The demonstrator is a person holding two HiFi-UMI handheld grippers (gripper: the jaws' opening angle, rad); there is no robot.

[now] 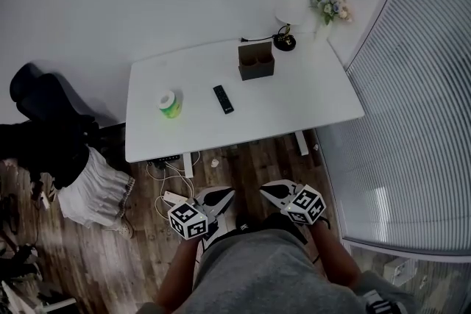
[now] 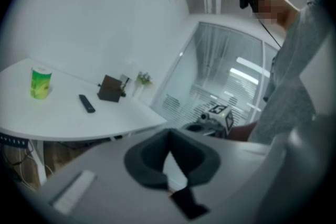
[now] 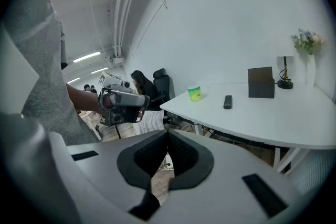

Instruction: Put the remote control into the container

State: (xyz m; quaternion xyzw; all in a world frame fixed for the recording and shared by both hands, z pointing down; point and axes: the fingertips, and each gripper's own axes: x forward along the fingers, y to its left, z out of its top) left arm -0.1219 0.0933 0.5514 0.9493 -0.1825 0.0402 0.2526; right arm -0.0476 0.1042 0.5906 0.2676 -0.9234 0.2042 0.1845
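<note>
Left claw (image 1: 223,195) and right claw (image 1: 269,192) closed, empty | remote control (image 1: 223,99) slim black bar | container (image 1: 256,61) brown box

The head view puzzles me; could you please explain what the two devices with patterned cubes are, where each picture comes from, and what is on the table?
A person stands before a white table, holding a two-jaw left gripper and right gripper; the cubes are part of them. The head view looks down from the person's head; each gripper view looks along its own jaws. Both pairs of jaws are shut and empty. On the table are a black remote control, a brown container and a green cup.
</note>
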